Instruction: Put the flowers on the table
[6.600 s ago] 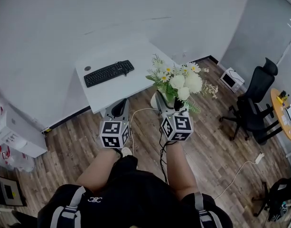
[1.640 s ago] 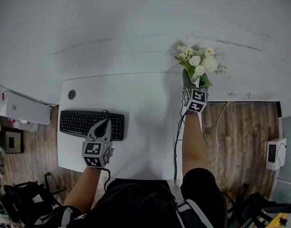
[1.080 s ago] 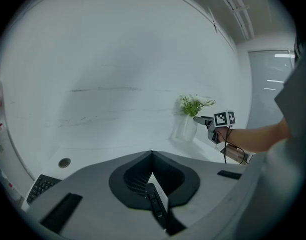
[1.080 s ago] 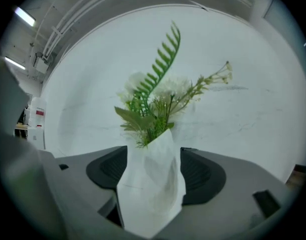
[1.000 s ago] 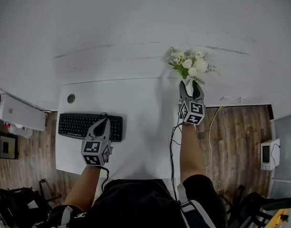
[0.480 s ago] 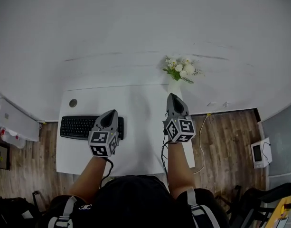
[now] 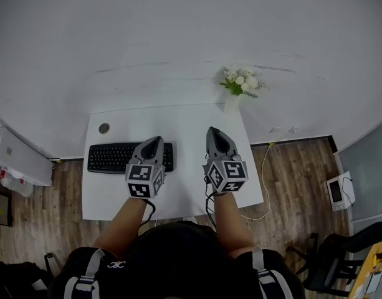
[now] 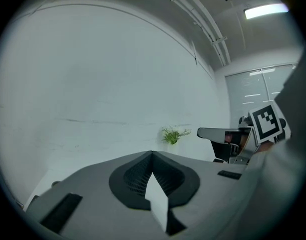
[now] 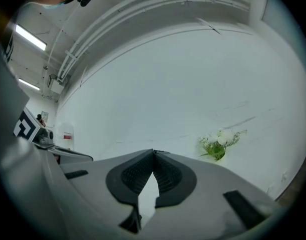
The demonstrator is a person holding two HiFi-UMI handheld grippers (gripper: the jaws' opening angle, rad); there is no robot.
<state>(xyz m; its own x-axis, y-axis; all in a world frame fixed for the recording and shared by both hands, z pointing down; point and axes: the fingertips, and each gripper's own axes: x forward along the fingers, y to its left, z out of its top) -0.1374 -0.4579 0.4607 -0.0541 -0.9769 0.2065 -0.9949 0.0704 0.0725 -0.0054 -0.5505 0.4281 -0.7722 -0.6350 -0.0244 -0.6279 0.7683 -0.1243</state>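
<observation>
Table (image 7: 184, 124): white, smooth, rectangular.
Keyboard (image 7: 113, 156): black, oblong, on left half.
Flowers (image 7: 240, 81): white blooms, green sprigs, pale vase; upright at far right corner, released a second ago, so task judged done.
Right hand-held gripper (image 7: 214, 132): grey, drawn back, jaws pressed together, empty.
Left hand-held gripper (image 7: 154, 141): likewise.

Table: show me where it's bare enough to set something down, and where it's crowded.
Bare: the table strip behind the keyboard, between cable hole and flowers; also the lane between left gripper and right gripper. Crowded: the keyboard side and the flowers' back-right corner.
</observation>
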